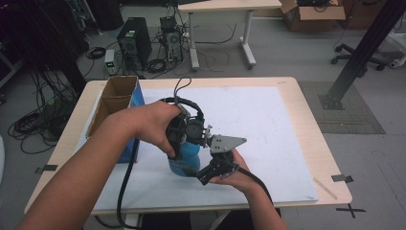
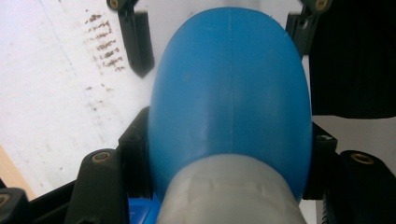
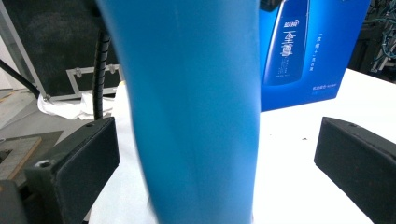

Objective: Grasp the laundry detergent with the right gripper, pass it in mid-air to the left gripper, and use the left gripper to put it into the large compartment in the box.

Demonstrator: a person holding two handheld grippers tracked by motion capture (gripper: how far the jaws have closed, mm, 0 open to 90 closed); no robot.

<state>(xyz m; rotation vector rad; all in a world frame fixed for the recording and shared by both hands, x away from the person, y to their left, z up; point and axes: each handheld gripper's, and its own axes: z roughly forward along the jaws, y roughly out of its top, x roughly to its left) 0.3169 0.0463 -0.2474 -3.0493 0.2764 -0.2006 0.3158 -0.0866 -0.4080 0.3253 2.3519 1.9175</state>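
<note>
A blue plastic bottle stands on the white mat near the front middle of the table. My left gripper comes down on it from above and is shut on its upper part. In the left gripper view the bottle's blue shoulder sits between the jaws, above a grey cap. My right gripper reaches in low from the right. In the right gripper view the bottle's body stands between the two pads, with a gap on each side, so that gripper is open.
A blue carton with an open cardboard top stands at the left side of the table; its printed blue face is behind the bottle. Cables trail from both grippers. The table's front edge is close to the hands.
</note>
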